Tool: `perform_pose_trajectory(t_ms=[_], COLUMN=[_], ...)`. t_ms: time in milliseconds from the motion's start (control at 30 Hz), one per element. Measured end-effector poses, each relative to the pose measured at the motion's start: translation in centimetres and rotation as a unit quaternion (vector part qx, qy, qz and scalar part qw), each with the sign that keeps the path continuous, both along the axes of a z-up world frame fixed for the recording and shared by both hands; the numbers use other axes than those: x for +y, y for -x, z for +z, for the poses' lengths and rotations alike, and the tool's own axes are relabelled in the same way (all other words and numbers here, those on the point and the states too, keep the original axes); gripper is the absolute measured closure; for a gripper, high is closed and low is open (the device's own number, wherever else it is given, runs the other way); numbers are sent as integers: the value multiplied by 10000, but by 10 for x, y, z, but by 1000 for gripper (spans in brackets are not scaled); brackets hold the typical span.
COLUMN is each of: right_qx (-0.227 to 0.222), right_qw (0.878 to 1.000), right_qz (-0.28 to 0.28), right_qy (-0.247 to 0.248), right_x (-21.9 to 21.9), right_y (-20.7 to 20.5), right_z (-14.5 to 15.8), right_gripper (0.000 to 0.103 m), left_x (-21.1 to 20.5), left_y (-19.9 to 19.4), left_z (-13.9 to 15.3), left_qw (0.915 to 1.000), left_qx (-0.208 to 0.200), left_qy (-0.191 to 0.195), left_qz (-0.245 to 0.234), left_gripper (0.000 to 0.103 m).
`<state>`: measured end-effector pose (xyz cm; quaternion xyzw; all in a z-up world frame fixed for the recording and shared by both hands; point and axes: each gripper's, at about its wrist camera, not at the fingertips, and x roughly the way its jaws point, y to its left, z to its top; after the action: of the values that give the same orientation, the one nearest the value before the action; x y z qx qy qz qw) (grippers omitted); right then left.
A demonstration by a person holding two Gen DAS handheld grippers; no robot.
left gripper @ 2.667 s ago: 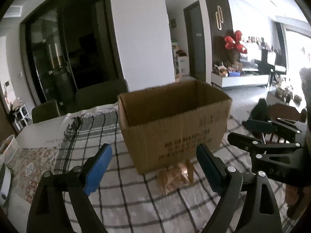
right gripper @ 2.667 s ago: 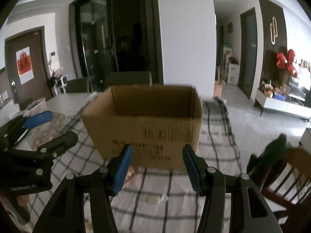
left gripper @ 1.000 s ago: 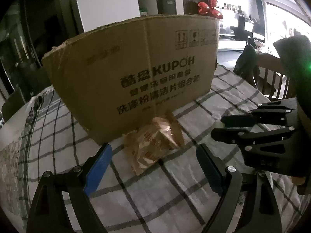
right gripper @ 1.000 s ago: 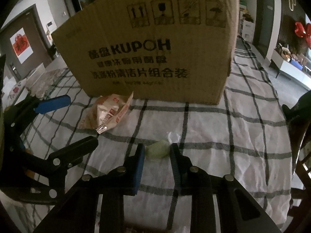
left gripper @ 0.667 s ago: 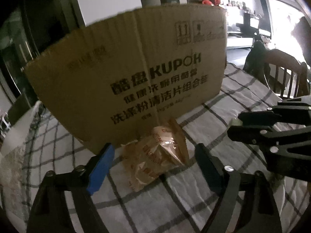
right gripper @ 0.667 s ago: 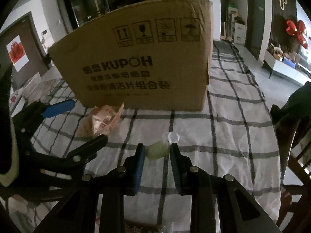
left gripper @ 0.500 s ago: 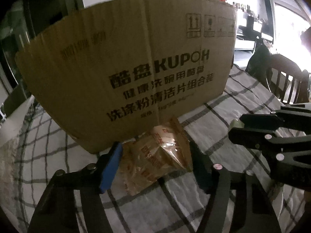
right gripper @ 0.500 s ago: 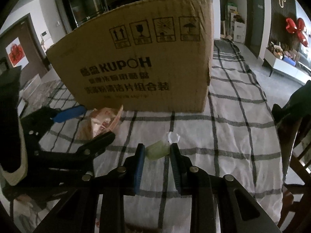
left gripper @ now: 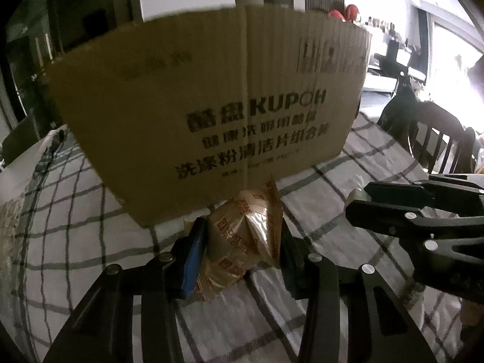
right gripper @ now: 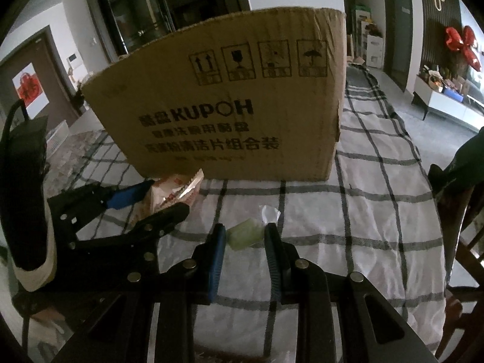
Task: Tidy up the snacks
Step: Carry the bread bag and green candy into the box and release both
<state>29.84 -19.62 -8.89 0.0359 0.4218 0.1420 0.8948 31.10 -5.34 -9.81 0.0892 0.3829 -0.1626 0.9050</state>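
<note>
A cardboard box (left gripper: 211,115) printed KUPOH stands on the checked tablecloth (left gripper: 75,236); it also shows in the right wrist view (right gripper: 230,112). My left gripper (left gripper: 240,251) is shut on a tan snack packet (left gripper: 242,242) lying just in front of the box; the packet also shows in the right wrist view (right gripper: 174,193). My right gripper (right gripper: 245,239) is shut on a small pale green wrapped candy (right gripper: 243,236) held just above the cloth, to the right of the left gripper (right gripper: 148,202).
Wooden chairs (left gripper: 435,139) stand at the table's right edge, also in the right wrist view (right gripper: 462,227). A floral mat (right gripper: 75,148) lies at the far left. Glass doors and a white pillar stand behind the box.
My left gripper has moved forward to the tan packet and closed its fingers on it. My right gripper has kept its hold on the green candy and lifted it slightly.
</note>
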Motion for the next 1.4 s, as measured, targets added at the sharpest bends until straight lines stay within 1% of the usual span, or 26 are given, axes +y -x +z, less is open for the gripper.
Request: perform_pose_trajectory(t_ms=[133, 267, 400, 633, 867, 1033, 1200, 1400], right_qx=[-94, -232, -395, -800, -1253, -1581, -1938, -2053], right_qw=[9999, 9997, 9991, 9965, 9915, 9867, 9805, 9784], right_qz=[-7, -18, -6, -9, -42, -44, -40, 96], right_qy=[-49, -120, -159, -257, -361, -378, -326, -215], right_x=[-2, -3, -3, -4, -5, -8, -9, -2], right_y=[6, 15, 24, 35, 39, 34, 20, -5], right_z=[9, 24, 39, 73, 109, 132, 157, 174], right_gripper=[75, 75, 75, 75, 75, 75, 75, 75], left_x=[8, 16, 20, 18, 20, 21, 22, 23], left_y=[14, 29, 40, 49, 55, 47, 32, 2], left_z=[18, 39, 64, 99, 136, 156, 170, 178], left_qw=[9997, 9989, 9974, 9937, 9879, 9839, 9812, 9813], left_qx=[-117, -341, -520, -889, -1330, -1595, -1728, -1709], left_qy=[179, 237, 395, 552, 640, 647, 670, 715], left_qz=[94, 213, 304, 394, 471, 485, 533, 519], left_gripper=[59, 59, 59, 59, 59, 59, 59, 59])
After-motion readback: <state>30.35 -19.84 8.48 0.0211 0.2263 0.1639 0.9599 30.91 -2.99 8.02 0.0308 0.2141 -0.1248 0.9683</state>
